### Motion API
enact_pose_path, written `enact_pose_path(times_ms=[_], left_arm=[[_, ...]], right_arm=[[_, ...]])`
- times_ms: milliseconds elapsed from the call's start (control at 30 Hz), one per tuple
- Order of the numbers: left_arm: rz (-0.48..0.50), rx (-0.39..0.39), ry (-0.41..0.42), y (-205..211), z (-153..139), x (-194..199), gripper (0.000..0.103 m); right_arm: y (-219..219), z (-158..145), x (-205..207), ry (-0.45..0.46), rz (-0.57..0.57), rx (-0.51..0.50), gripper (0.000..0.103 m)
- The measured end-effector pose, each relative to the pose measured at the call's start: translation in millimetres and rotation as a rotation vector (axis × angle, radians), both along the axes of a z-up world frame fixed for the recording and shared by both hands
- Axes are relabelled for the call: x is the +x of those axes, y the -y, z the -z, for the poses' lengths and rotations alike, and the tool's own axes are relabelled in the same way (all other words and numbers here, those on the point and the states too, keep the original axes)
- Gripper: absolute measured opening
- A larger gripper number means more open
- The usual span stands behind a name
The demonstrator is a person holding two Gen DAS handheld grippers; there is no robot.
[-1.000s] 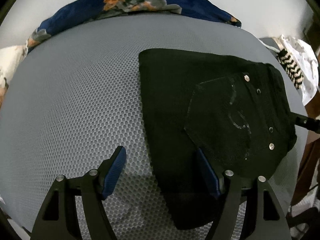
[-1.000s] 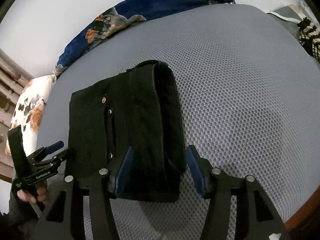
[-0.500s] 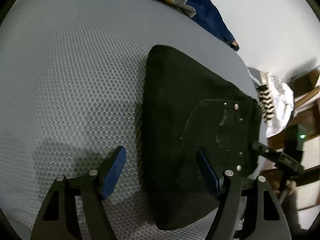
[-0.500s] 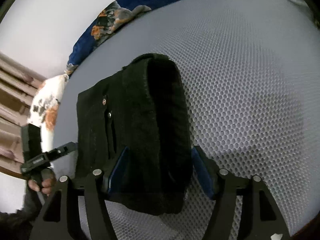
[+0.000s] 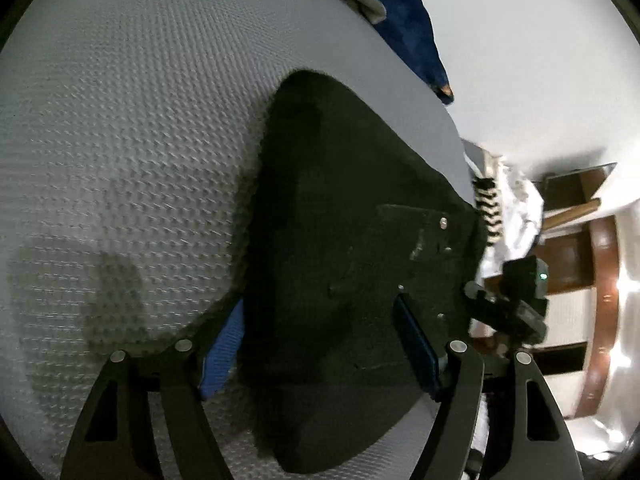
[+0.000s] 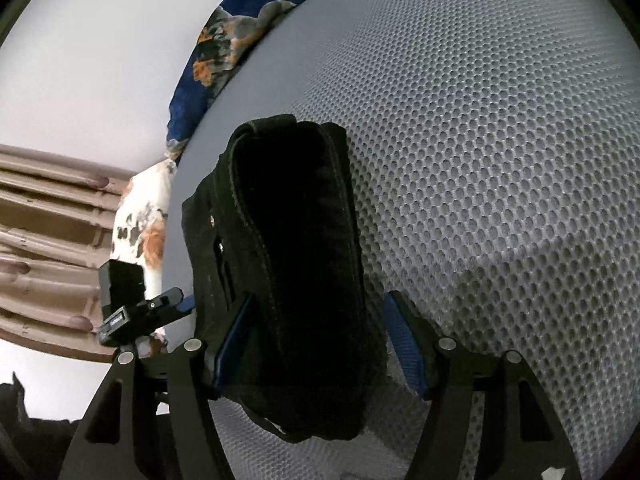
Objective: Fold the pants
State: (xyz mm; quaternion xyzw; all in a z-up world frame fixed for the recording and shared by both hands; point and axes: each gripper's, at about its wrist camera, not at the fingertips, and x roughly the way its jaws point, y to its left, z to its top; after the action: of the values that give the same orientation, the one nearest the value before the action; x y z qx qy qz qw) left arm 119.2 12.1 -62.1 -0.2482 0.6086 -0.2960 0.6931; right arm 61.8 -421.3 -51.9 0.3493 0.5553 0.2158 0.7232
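In the left wrist view we see the black pants (image 5: 340, 240) already folded into a compact, thick wedge lying on the grey honeycomb-mesh mattress (image 5: 120, 140), filling the frame from 12 toward 6 o'clock. The left tongs (image 5: 320, 344) stand apart, their blue pads on either side of the bundle's near end; the left pad sits just beside the fold's edge, the right one lies over the pocket face, and we cannot see either pressing in. A stitched back pocket with small metal rivets shows toward 3 o'clock, the cloth matte and slightly fuzzy. At 3 o'clock the other gripper peeks in, and a navy floral blanket (image 5: 404, 20) lies at 1 o'clock. In the right wrist view the pants (image 6: 288, 260) present a rounded, rolled fold edge, several layers deep, running from 12 to 6 o'clock. The right tongs (image 6: 316, 340) have just been opening and now straddle that edge with the cloth between them, a gap showing beside the right pad. We judge the folding essentially done: what seems left is letting go, perhaps pressing the stack flat.
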Motion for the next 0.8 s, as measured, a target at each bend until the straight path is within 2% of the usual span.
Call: enact_pose_path(times_ms=[167, 333, 500, 567, 800], left_arm=[[0.009, -0.031, -0.009, 10, 1, 6, 0.073], [-0.001, -0.037, -0.002, 3, 0, 13, 0.071], [0.006, 0.071, 0.065, 20, -7, 19, 0.058], [0.017, 0.161, 0.108, 25, -11, 14, 0.045], [0.039, 0.316, 0.207, 59, -27, -4, 0.035]], right_arm=[[0, 6, 7, 0.011, -0.035, 0.081, 0.064], [-18, 6, 24, 0.032, -0.088, 0.066, 0.053], [-20, 7, 30, 0.040, -0.057, 0.075, 0.047], [-20, 6, 31, 0.040, -0.027, 0.060, 0.044], [-28, -12, 24, 0.069, 0.039, -0.011, 0.029]])
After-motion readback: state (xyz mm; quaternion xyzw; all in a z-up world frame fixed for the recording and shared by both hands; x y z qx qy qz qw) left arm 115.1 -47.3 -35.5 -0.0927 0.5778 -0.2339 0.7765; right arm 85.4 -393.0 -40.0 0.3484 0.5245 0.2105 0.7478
